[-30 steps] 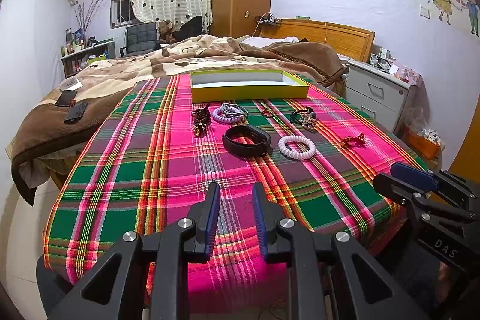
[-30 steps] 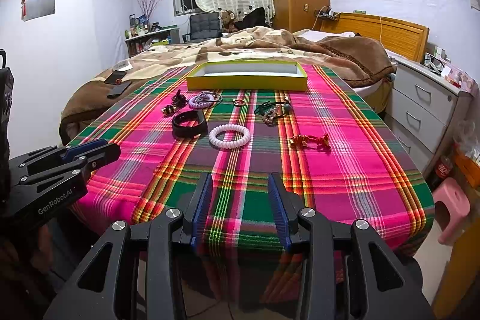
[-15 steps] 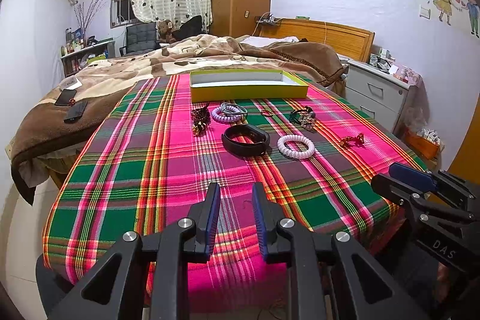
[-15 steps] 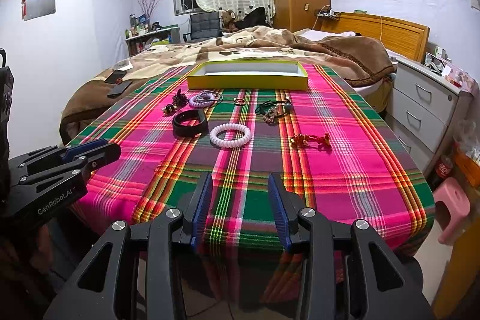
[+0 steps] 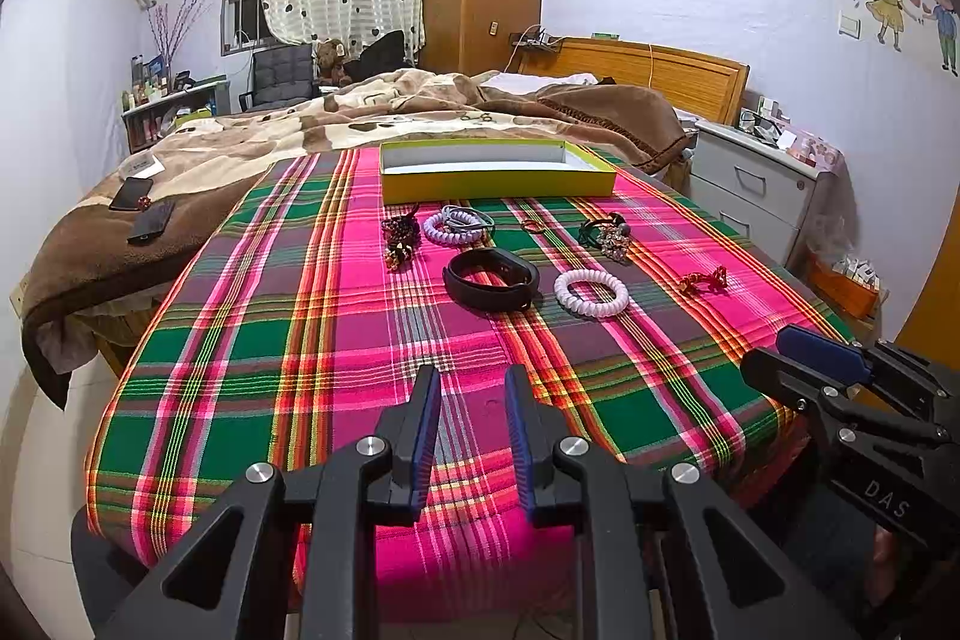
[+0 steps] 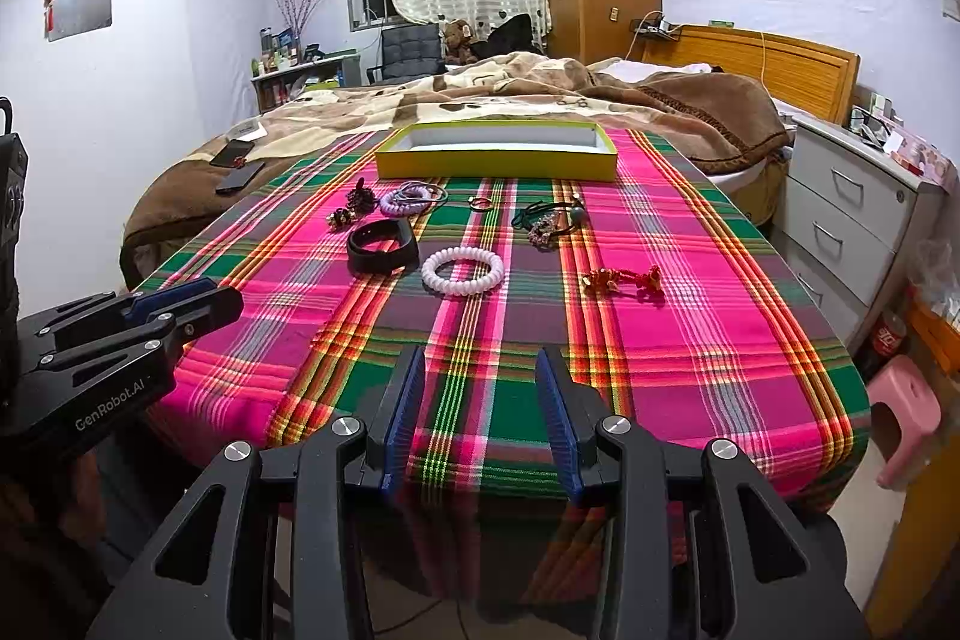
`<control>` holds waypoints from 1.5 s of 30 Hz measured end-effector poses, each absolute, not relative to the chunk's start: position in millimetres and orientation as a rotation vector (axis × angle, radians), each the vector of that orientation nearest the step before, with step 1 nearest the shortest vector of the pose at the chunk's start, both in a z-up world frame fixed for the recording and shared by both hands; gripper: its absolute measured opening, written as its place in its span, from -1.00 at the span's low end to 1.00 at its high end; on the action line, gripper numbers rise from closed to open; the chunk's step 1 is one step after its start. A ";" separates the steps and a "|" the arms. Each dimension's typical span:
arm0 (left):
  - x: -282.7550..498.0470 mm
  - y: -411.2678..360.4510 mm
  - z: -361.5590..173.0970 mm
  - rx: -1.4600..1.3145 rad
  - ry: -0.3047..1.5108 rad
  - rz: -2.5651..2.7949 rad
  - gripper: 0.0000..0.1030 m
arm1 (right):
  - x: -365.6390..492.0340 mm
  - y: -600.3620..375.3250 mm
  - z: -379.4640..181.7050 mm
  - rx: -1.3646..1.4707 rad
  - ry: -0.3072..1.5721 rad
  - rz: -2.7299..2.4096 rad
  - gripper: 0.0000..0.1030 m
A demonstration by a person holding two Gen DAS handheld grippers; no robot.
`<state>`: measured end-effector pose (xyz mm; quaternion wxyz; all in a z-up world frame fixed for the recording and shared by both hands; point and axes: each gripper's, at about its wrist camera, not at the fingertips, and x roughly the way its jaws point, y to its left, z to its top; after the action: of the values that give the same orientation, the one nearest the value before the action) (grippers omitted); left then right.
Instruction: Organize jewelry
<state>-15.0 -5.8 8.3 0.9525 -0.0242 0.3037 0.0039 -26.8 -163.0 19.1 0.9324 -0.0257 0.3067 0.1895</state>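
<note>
Jewelry lies across the middle of a plaid-covered table: a black band, a white coil bracelet, a lilac coil with rings, dark beaded pieces, a small ring, a dark beaded cluster and a red-gold piece. An empty yellow box stands behind them. My left gripper hovers open over the near edge, holding nothing. My right gripper is open and empty too, short of the white coil bracelet and black band.
A bed with a brown blanket borders the table's far and left sides, with phones on it. White drawers and a pink stool stand to the right. The other gripper shows at each view's edge.
</note>
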 end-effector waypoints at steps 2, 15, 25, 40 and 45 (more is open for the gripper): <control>-14.9 -5.3 7.9 -0.048 0.617 0.008 -0.59 | -26.7 -163.0 19.1 -0.052 0.628 0.388 -0.24; -15.0 -5.6 8.2 -0.055 0.617 0.004 -0.59 | -26.4 -163.1 18.8 -0.053 0.629 0.387 -0.24; 20.0 1.1 11.2 -0.093 0.653 -0.040 -0.59 | -4.5 -167.7 16.0 -0.053 0.655 0.374 -0.24; 106.1 11.2 -0.3 -0.150 0.783 -0.050 -0.58 | 77.7 -196.3 8.2 0.009 0.763 0.283 -0.23; 122.3 20.0 -9.9 -0.198 0.833 -0.041 -0.58 | 98.0 -207.1 -2.7 0.091 0.842 0.283 -0.23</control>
<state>122.3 20.0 -9.9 0.9095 -0.0959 0.4039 -0.0200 98.0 -207.1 -2.7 0.9020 0.0439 0.4071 0.1370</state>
